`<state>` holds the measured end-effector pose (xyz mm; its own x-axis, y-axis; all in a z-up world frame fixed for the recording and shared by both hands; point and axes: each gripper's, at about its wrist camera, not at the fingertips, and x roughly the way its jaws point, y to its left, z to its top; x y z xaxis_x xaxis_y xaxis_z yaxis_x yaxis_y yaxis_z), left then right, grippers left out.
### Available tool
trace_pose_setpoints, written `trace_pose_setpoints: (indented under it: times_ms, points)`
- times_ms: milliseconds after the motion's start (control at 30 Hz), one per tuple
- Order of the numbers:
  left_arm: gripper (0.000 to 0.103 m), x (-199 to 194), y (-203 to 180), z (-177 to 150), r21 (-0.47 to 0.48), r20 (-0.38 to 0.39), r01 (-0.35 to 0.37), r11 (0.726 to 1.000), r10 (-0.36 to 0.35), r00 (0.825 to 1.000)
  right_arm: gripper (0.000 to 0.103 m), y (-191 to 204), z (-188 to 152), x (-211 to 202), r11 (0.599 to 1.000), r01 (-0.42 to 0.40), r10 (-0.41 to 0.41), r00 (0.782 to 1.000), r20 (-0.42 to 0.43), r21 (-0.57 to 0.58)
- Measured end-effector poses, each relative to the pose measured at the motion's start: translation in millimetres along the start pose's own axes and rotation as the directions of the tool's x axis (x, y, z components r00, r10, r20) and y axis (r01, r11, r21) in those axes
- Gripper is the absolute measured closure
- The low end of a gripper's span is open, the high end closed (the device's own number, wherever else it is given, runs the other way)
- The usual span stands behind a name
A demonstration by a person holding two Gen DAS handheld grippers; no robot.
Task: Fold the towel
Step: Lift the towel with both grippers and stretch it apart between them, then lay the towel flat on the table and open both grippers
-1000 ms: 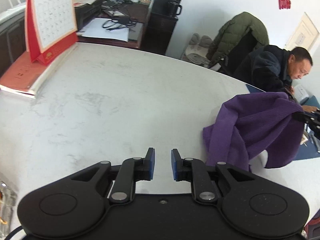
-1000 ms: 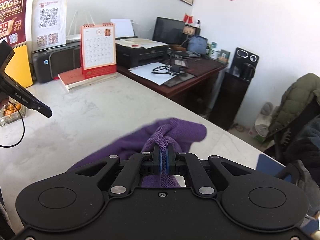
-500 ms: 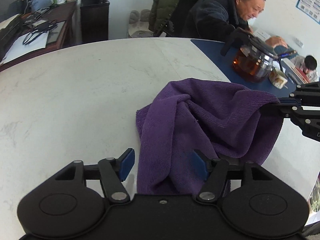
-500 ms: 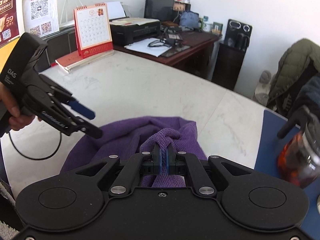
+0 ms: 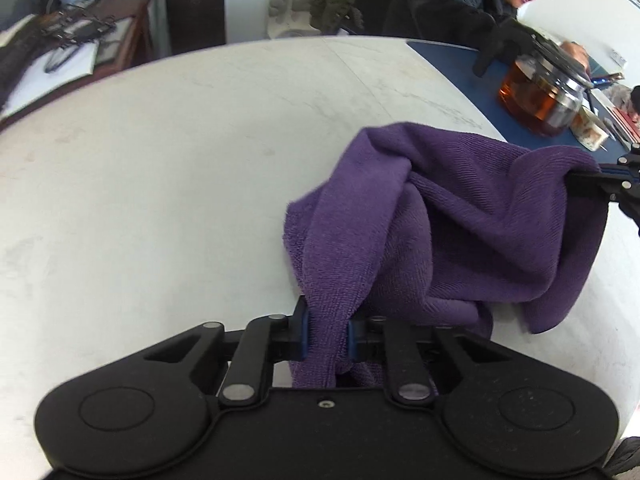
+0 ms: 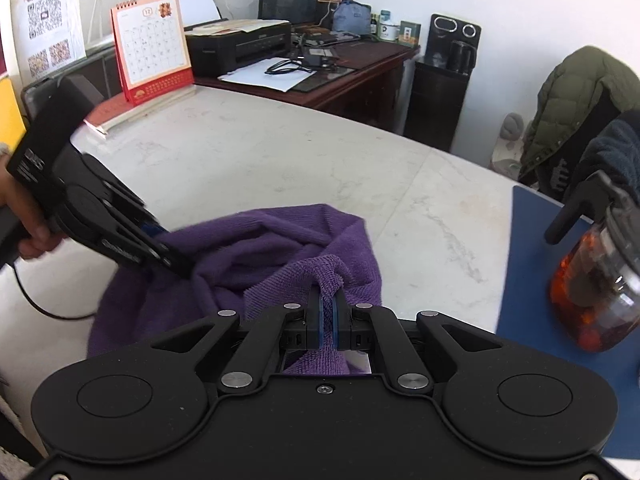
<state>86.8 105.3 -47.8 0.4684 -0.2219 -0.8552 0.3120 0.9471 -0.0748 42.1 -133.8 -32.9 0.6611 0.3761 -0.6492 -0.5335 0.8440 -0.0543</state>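
Note:
A crumpled purple towel (image 5: 460,208) hangs bunched over the white marble table (image 5: 160,160), held up at two places. In the left wrist view my left gripper (image 5: 326,336) has a hanging fold of the towel between its blue pads; its jaws are closing and the pads press on the cloth. The right wrist view shows my right gripper (image 6: 329,316) shut on another edge of the towel (image 6: 260,248). There the left gripper (image 6: 172,256) reaches in from the left, held by a hand. The right gripper's tips (image 5: 600,176) show at the right edge, pinching the towel.
A glass teapot of amber tea (image 6: 592,288) stands on a blue mat (image 6: 520,260) at the table's right. A desk calendar (image 6: 152,48) on a book is at the far left. A seated person (image 5: 460,0) is beyond the table. A black cable (image 6: 36,304) trails left.
My left gripper swung over from the bare table to the towel, opened wide around a hanging fold, then closed on it. The right gripper kept its grip and sank a little.

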Motion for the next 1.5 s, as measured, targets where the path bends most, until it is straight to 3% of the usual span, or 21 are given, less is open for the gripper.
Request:
trace_pose_setpoints:
  times_ms: [133,233,533,800,900,967,1067,1133,1267,1333,1400,1500]
  points:
    - [0.088,-35.2,13.6,-1.8,-0.017,0.065,-0.068,0.998,0.069,0.996,0.099,-3.6,3.8,-5.1,0.996,0.068,-0.067,0.997,0.022,-0.055]
    - [0.088,-68.7,25.6,-4.2,-0.034,0.128,-0.129,0.991,0.132,0.983,0.099,-3.0,7.2,-10.9,0.982,0.142,-0.136,0.989,0.053,-0.128]
    - [0.088,-152.7,45.9,-14.8,-0.086,0.278,-0.267,0.960,0.281,0.919,0.099,12.0,27.5,-38.7,0.904,0.314,-0.260,0.943,0.209,-0.290]
    - [0.088,-242.5,48.8,-39.4,-0.140,0.426,-0.254,0.957,0.290,0.857,0.099,31.1,44.9,-92.2,0.843,0.432,-0.296,0.870,0.393,-0.320]
    - [0.088,-272.2,47.6,-47.9,-0.143,0.460,-0.240,0.960,0.279,0.843,0.099,39.0,45.3,-123.6,0.843,0.442,-0.282,0.848,0.449,-0.305]
    - [0.088,-282.3,49.9,-51.8,-0.147,0.464,-0.231,0.962,0.273,0.843,0.099,41.3,45.6,-141.7,0.863,0.415,-0.255,0.849,0.462,-0.287]
    - [0.088,-274.6,57.4,-51.0,-0.139,0.433,-0.245,0.959,0.282,0.856,0.099,40.6,45.8,-150.5,0.890,0.360,-0.214,0.871,0.442,-0.279]
    - [0.088,-250.1,68.5,-46.8,-0.138,0.384,-0.241,0.961,0.276,0.881,0.099,37.8,46.0,-138.8,0.898,0.330,-0.196,0.891,0.410,-0.289]
    - [0.083,-168.2,104.2,-41.4,-0.140,0.231,-0.214,0.967,0.242,0.942,0.099,29.3,43.9,-87.9,0.922,0.250,-0.157,0.939,0.306,-0.296]
    - [0.082,-117.8,120.8,-45.8,-0.145,0.131,-0.214,0.966,0.233,0.964,0.096,21.1,36.3,-39.2,0.932,0.204,-0.145,0.968,0.207,-0.299]
    - [0.082,-87.5,129.2,-51.2,-0.157,0.061,-0.223,0.962,0.235,0.970,0.082,10.9,24.0,9.8,0.953,0.140,-0.122,0.989,0.083,-0.270]
    - [0.079,-68.6,133.1,-58.4,-0.173,0.054,-0.224,0.959,0.236,0.970,0.082,-4.6,8.1,55.9,0.979,0.102,-0.113,0.992,-0.052,-0.178]
